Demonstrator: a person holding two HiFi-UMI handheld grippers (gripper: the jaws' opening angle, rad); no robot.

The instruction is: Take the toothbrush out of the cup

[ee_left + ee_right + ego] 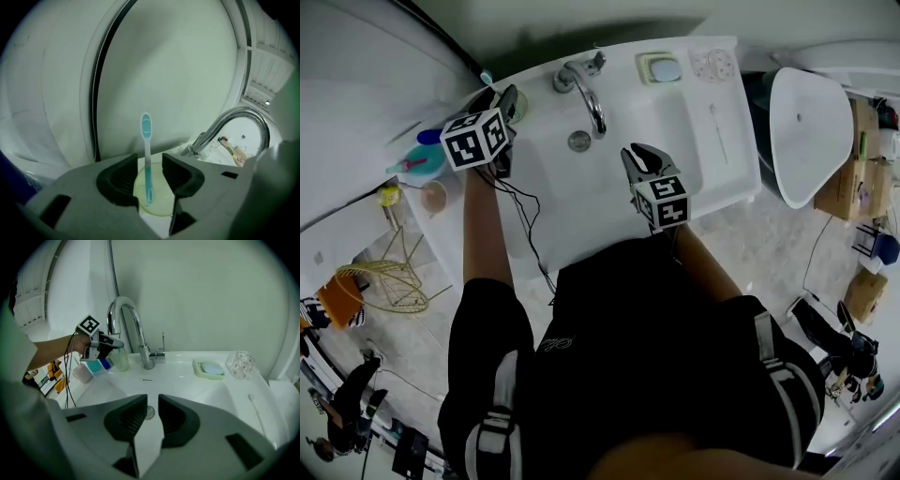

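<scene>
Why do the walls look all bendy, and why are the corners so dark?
Left gripper view: the wide lens bows the wall's black strip and darkens the corners, though the toothbrush looks sharp. Right gripper view: same dark ring; the faucet shows bright glints. Head view: the straight edges of the sink bulge.

We find the teal plastic toothbrush (147, 159) standing in the pale translucent cup (159, 199) at the white sink's (605, 197) back left, the curved chrome faucet (586, 89) to its right, the pale green soap dish (662, 67) farther right.
</scene>
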